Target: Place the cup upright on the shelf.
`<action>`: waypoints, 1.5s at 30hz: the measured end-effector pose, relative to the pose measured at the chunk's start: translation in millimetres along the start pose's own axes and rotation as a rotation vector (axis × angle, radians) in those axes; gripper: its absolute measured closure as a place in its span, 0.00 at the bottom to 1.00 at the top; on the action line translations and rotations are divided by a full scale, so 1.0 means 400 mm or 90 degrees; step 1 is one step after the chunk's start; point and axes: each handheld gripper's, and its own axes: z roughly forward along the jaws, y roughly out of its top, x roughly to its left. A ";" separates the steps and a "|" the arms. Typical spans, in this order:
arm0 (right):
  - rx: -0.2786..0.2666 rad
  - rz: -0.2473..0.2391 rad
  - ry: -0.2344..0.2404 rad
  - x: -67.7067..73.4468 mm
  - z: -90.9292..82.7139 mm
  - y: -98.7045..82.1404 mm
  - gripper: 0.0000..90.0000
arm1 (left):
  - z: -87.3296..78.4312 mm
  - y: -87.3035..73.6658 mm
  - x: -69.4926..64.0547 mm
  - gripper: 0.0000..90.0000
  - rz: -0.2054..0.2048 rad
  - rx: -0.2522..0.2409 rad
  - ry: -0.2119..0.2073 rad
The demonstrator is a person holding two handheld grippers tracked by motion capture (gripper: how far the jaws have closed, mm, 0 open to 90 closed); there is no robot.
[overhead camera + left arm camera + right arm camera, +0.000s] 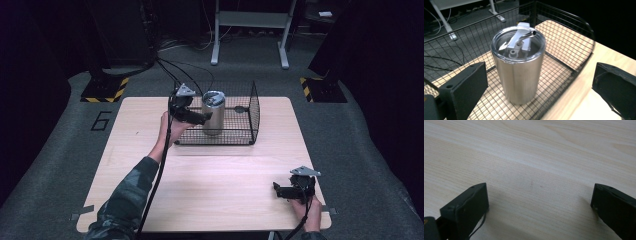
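Observation:
A steel tumbler (213,112) with a clear lid and flip spout stands upright inside a black wire basket (242,135) at the far middle of the wooden table. My left gripper (202,118) sits at the basket's left side, just short of the tumbler. Seen from the left gripper view, the tumbler (519,70) stands ahead of the left gripper (540,85), whose jaws are spread wide and touch nothing. My right gripper (277,191) rests low near the table's front right corner. Its jaws (539,207) are wide apart over bare wood.
The basket (564,40) has tall wire walls at the back and right; its near side is low. The table (210,190) ends close behind the right hand. A cable (159,170) trails along the left forearm. Desk legs and floor stands are beyond the table.

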 end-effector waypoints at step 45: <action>0.000 0.000 -0.001 0.000 0.000 0.000 0.01 | -0.266 -0.499 -0.069 0.00 -0.021 0.109 0.075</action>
